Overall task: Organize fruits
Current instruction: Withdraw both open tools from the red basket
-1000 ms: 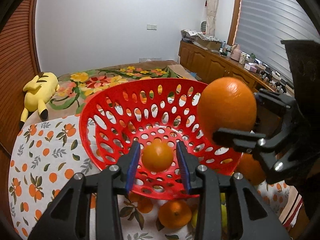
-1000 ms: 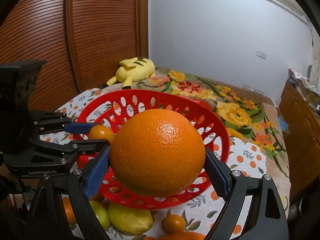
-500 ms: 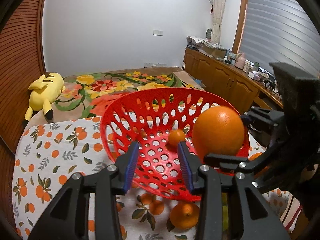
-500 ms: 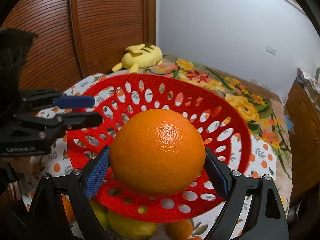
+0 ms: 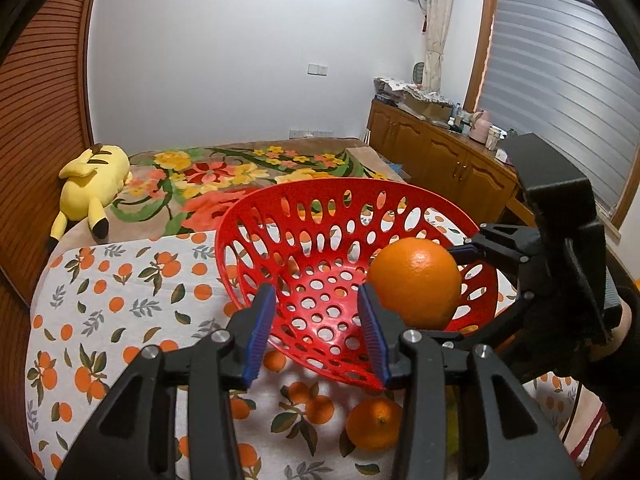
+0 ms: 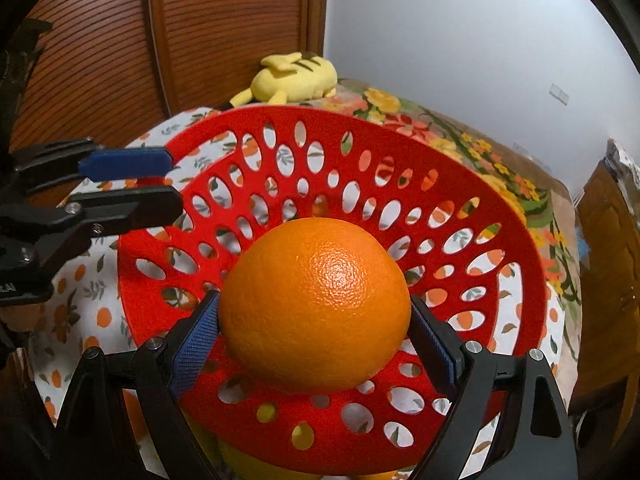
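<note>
The left gripper (image 5: 316, 330) is a black plastic frame with two angular arms, each arm carrying round silver screw heads. Its fingers (image 5: 261, 332) have blue ribbed pads on the inner faces. The right gripper (image 6: 314, 336) has the same black build, with silver screws and blue pads of fine grid texture. In the left wrist view it shows a boxy black housing on top. The left frame bears small white letters, too small to read.

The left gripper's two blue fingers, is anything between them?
No fruit. In the left wrist view the left gripper has just been opening; only the red basket's holed floor shows through the gap, behind it.
</note>
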Tool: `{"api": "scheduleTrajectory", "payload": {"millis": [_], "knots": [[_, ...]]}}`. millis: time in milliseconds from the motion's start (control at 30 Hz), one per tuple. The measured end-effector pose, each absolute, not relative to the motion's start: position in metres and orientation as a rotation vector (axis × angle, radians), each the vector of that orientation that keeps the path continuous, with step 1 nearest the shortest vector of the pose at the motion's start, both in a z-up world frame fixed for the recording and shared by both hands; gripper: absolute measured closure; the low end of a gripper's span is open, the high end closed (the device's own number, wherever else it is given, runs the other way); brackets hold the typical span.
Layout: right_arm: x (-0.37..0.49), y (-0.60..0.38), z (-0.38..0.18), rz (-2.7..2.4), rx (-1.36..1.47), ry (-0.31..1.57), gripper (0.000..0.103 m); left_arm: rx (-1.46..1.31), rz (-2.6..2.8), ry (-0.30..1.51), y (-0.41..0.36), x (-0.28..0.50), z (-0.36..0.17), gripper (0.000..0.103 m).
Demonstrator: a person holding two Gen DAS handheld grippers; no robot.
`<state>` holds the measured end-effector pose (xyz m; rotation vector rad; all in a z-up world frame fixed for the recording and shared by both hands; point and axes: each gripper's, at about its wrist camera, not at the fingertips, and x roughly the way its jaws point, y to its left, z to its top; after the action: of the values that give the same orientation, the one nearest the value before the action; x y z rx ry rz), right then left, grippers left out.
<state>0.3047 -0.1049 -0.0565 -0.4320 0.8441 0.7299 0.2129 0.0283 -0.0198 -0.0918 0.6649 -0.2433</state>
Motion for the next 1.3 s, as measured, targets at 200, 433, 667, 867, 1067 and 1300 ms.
{"api": "scheduleTrajectory", "payload": {"millis": [200, 433, 667, 867, 1067, 1300], "knots": [[0.306, -0.105, -0.058, 0.713, -0.433, 0.859, 0.011, -0.092, -0.242, 0.660, 0.029, 0.211, -0.017, 0.061], [0.305, -0.102, -0.059, 0.702, -0.435, 0.857, 0.011, -0.088, -0.236, 0.655, 0.030, 0.204, -0.013, 0.060], [0.306, -0.108, -0.044, 0.690, -0.364, 0.814, 0.007, -0.090, -0.231, 0.653, 0.031, 0.195, -0.012, 0.060], [0.296, -0.120, -0.032, 0.683, -0.329, 0.782, 0.007, -0.085, -0.232, 0.644, 0.030, 0.185, -0.008, 0.060], [0.274, -0.142, -0.009, 0.646, -0.272, 0.719, 0.007, -0.079, -0.236, 0.637, 0.025, 0.170, -0.007, 0.059], [0.237, -0.165, 0.010, 0.602, -0.211, 0.646, 0.007, -0.078, -0.243, 0.637, 0.022, 0.148, -0.011, 0.057]]}}
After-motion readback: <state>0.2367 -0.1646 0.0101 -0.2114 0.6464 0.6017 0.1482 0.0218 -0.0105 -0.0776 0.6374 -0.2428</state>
